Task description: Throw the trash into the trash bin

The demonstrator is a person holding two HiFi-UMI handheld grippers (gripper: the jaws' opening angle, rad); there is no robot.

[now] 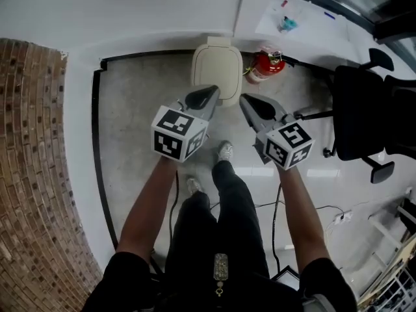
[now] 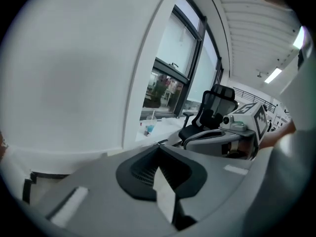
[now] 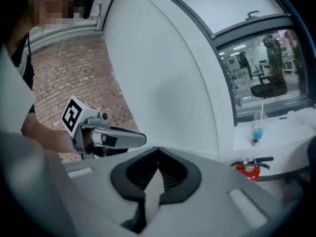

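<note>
**Both grippers shut and raised, bin standing against the wall**

The person stands on a pale grey speckled floor (image 1: pixel 133 116) in the corner of a room. One white wall (image 1: pixel 130 12) runs across the far side, and one red brick wall (image 1: pixel 32 174) curves down the left. A black skirting strip (image 1: pixel 97 142) edges the floor along both. To the right, glazing with dark frames (image 2: pixel 173 68) opens beyond the white wall, and a white ledge (image 1: pixel 305 15) lies under it.

One black office chair (image 1: pixel 361 112) stands on the floor at the right, well apart from the person. One thin cable (image 1: pixel 325 208) trails over the floor near it.

One trash bin (image 1: pixel 216 60), cream-coloured with its lid down, sits on the floor touching the white wall, straight ahead of the person and just beyond the gripper tips in the head view. One red fire extinguisher (image 1: pixel 265 67) lies just beside it on the right. One clear cup (image 1: pixel 288 23) with a blue drink and a straw stands on the ledge.

There are two grippers, each carrying one marker cube. The left gripper (image 1: pixel 215 90) and the right gripper (image 1: pixel 244 99) are held side by side above the person's two shoes (image 1: pixel 225 151), tips angled toward the bin. On each the jaws are pressed together, with nothing gripped between the black pads (image 2: pixel 143 174). No trash shows in any view.
</note>
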